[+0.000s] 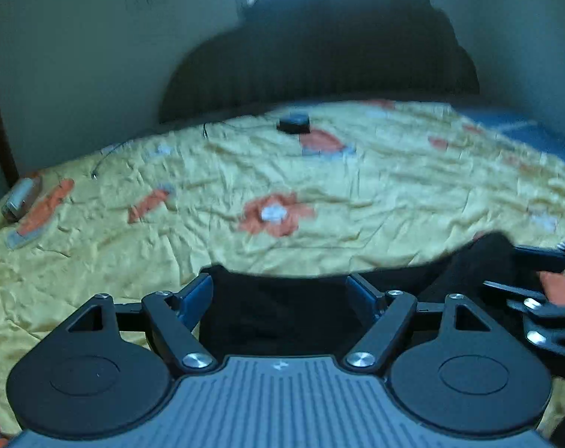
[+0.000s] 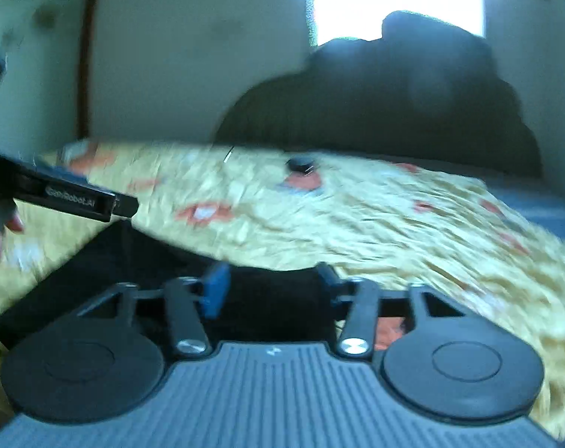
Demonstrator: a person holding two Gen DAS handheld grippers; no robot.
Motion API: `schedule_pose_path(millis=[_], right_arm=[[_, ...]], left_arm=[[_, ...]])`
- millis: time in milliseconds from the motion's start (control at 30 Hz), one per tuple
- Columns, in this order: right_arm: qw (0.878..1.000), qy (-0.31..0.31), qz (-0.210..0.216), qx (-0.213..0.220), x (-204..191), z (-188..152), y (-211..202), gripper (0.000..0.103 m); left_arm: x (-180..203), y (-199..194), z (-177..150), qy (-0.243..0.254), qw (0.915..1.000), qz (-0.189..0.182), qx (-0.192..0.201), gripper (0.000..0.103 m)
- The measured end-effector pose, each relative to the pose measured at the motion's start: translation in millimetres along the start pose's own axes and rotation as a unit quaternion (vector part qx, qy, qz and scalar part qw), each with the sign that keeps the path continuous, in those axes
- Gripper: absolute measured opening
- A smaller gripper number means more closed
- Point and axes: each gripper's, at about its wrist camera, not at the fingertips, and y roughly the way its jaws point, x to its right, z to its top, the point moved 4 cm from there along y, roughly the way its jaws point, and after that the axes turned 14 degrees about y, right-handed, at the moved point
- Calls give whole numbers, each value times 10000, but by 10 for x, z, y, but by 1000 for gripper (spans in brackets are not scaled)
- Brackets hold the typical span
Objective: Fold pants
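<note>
The black pants [image 1: 282, 321] lie on the yellow bedspread [image 1: 245, 171] close under both grippers. My left gripper [image 1: 280, 291] is open, its blue-padded fingers [image 1: 202, 293] wide apart over the dark cloth and not pressing on it. At the right edge of the left wrist view the right gripper [image 1: 532, 283] reaches across a raised fold of the pants. In the right wrist view the right gripper [image 2: 271, 283] stands open above the pants [image 2: 96, 261], with nothing pinched. The left gripper [image 2: 77, 198], held by a hand [image 2: 6, 224], enters from the left.
A dark headboard [image 1: 320, 56] rises at the far side of the bed, with walls on both sides. A small dark object [image 1: 293, 123] and a thin cable [image 1: 206, 130] lie near the far edge. A small box [image 1: 21, 198] sits at the left edge.
</note>
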Motion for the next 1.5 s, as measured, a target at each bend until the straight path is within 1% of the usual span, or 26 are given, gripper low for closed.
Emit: schedule_pose_path(millis=[100,133,200,267,333,400,433,500,567,600,633,700,767,800,900,967,1000,1033,1067,1133,1167,1267,1333,1367,1467,1500], right_arm=[[9970,-158,-327,-688,78,4,511,40],[9966,-61,-394,-718,141,25,584,49],[9959,106,-508,-742,250,45,598,67],[9965,197,-548,-596,263,75,457,64],[9983,2,-518,-284,142,104,230,62],[9993,-216,-118,-273,-17,116,167,60],[9984,-413,-86,-371,-89,102,234,59],[9962,-602,-300,-549,-129,42,426,59],[9933,-522,-577,-857,-17,10,674,59],[9933,-426,-668,-845,70,22,748,61],[9936,-287,-711,-829,126,46,768,69],[9937,-43,-692,-885,207,93,703,69],[9954,-76,-650,-701,137,91,469,68],[9965,-159,-530,-633,67,78,342,65],[9971,-331,-151,-665,-84,-52,110,65],[9955,-461,-254,-784,-74,-158,180,65],[9942,-548,-448,-806,-30,-206,283,66],[9945,-434,-560,-770,54,-226,380,78],[9956,-133,-505,-780,152,-216,423,81],[9938,550,-268,-925,298,-140,382,77],[9938,673,-233,-851,319,-116,280,74],[9967,567,-295,-493,287,-89,-51,73],[9965,660,64,-512,247,-158,-169,71],[9964,587,102,-596,224,-219,-168,71],[9956,48,-525,-770,239,-431,8,75],[9958,225,-448,-761,275,-427,-2,76]], left_arm=[[-110,278,-115,-54,9977,523,-416,78],[-185,355,-150,-191,9966,643,-485,78],[-318,421,-227,-555,9949,550,-645,78],[-404,371,-249,-814,9947,419,-464,78],[-442,336,-214,-993,9945,267,-219,78],[-389,350,-128,-891,9960,-58,-45,78],[-359,388,-99,-782,9969,-52,-65,78],[-358,582,-60,-626,9972,128,-400,78],[-473,771,-104,-866,9933,304,-700,78],[-524,803,-140,-970,9918,342,-756,78],[-568,825,-172,-1013,9906,454,-800,78],[-627,755,-215,-1049,9895,625,-778,78],[-642,610,-224,-1027,9908,616,-623,78],[-637,497,-216,-1022,9917,606,-499,78],[-541,300,-164,-796,9957,426,-205,78],[-457,368,-148,-494,9966,555,-348,78],[-447,460,-148,-412,9963,620,-424,78],[-455,557,-172,-397,9948,718,-599,78],[-474,621,-201,-448,9929,760,-792,78],[-517,537,-242,-653,9932,638,-724,78],[-543,457,-254,-724,9930,649,-668,78],[-575,146,-302,-714,9935,768,-447,78],[-581,-59,-374,-675,9934,827,-428,78],[-564,-156,-419,-671,9935,808,-450,78],[-512,-394,-587,-821,9929,721,-464,78],[-488,-415,-651,-803,9924,732,-572,78]])
